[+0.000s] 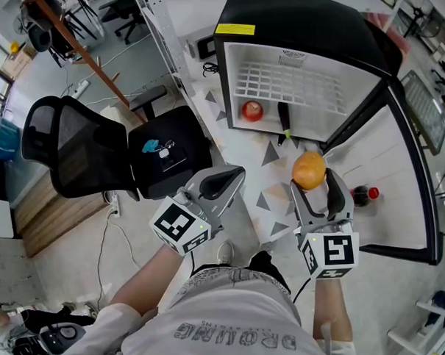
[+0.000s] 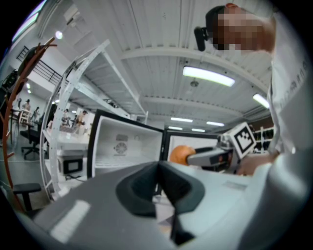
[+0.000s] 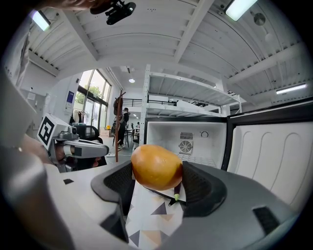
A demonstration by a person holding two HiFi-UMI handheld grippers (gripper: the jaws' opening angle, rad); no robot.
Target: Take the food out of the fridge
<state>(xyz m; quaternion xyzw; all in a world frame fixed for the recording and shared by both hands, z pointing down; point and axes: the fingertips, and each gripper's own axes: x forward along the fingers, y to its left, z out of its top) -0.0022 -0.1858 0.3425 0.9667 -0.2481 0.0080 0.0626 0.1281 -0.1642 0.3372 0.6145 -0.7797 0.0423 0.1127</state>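
a black mesh office chair (image 1: pixel 74 146) stands on grey floor (image 1: pixel 49 78), strip lights (image 2: pixel 208 76) overhead, perhaps tall windows (image 3: pixel 93 107) beyond.

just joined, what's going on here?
A person stands at an open fridge with a hand-held gripper in each hand. The right hand-held gripper is shut on an orange fruit and holds it outside the fridge, above the patterned floor. The left hand-held gripper is shut and empty, off to the side. A red fruit sits inside the fridge, and a dark long item lies at its front edge.
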